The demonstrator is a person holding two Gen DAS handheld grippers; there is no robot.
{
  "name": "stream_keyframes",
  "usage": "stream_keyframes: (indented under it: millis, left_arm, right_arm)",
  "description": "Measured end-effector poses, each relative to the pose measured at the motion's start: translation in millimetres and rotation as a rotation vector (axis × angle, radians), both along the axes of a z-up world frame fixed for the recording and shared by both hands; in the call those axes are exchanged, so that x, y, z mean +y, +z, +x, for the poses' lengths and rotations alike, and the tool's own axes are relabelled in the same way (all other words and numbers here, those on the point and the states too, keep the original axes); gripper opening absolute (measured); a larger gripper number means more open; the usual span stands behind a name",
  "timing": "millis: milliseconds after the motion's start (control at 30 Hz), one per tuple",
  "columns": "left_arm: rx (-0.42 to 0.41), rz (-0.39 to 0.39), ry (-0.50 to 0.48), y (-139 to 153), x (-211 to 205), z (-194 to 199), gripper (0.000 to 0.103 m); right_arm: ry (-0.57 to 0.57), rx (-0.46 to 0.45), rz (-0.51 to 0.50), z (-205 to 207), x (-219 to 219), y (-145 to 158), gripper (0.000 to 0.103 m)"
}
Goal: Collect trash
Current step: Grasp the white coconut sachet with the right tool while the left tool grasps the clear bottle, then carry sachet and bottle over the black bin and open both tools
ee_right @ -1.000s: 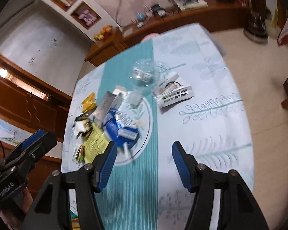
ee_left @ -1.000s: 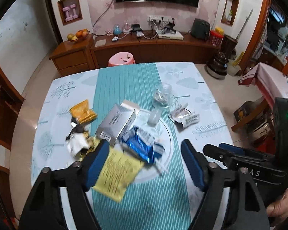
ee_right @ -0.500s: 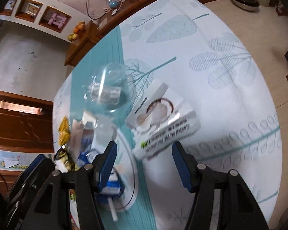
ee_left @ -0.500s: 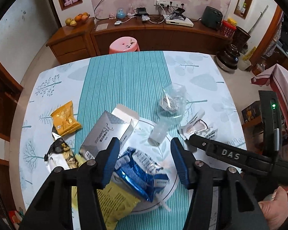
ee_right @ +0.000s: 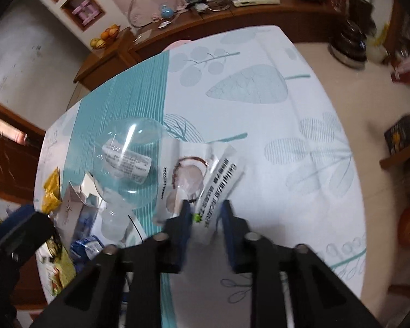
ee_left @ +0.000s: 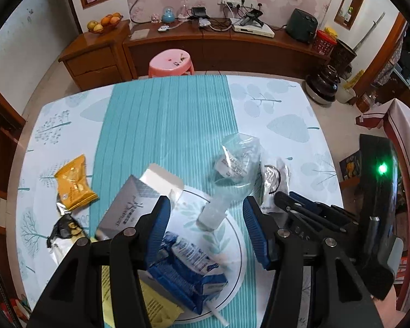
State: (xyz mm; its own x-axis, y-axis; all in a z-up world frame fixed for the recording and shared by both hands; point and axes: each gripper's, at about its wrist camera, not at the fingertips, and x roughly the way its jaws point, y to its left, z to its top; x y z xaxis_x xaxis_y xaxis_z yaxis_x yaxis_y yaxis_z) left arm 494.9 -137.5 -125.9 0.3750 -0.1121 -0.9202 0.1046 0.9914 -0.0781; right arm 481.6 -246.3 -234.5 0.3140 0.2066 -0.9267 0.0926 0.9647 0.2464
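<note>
From the left wrist view, the left gripper (ee_left: 206,222) hangs with its blue pads spread wide over the white plate (ee_left: 233,248) low in the frame, nothing between them, a small clear bottle (ee_left: 214,211) lying in the gap, a blue packet (ee_left: 187,269) beneath and a grey box (ee_left: 131,209) to the left. From the right wrist view, the right gripper (ee_right: 205,218) at lower centre has its pads drawn in on the white coconut wrapper (ee_right: 207,180), beside a clear plastic cup (ee_right: 128,161) on the table (ee_right: 273,125).
</note>
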Motion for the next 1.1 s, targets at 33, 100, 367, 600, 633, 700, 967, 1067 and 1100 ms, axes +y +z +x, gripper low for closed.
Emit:
stream_keyframes:
  millis: [33,100,367,600,633,700,967,1067,1100]
  left_arm:
    - [0.012,-0.007,-0.003,-2.9,-1.7,3.5,0.054]
    - [0.035,-0.018,-0.005,-9.3,-5.0,11.2,0.055]
    - [0.121,-0.1,-0.003,-38.5,-18.1,43.1,0.057]
    - [0.19,-0.133,-0.002,-69.2,-29.8,65.4,0.057]
    - [0.196,-0.138,0.0,-72.9,-30.9,66.8,0.057]
    - [0.204,-0.158,0.003,-77.8,-33.0,68.6,0.057]
    - [0.148,-0.197,0.009,-75.1,-37.2,52.1,0.053]
    - [0.152,-0.208,0.014,-71.5,-36.3,42.1,0.053]
    - [0.153,-0.213,0.015,-68.2,-35.4,36.3,0.053]
  right_arm:
    - [0.004,-0.002,-0.002,-0.4,-2.0,0.3,0.006]
    - [0.008,-0.01,0.01,-0.1,-8.1,1.6,0.005]
    - [-0.064,-0.026,0.056,1.7,-43.0,3.6,0.004]
    - [-0.067,-0.035,0.086,5.1,-50.5,1.7,0.004]
    - [-0.064,-0.035,0.09,4.9,-50.1,1.4,0.004]
    - [-0.056,-0.038,0.094,4.8,-48.8,1.5,0.004]
    - [-0.024,-0.042,0.12,-1.7,-42.7,3.6,0.004]
    - [-0.016,-0.043,0.131,-8.0,-39.1,5.8,0.004]
    - [-0.012,-0.043,0.134,-11.2,-37.4,7.2,0.004]
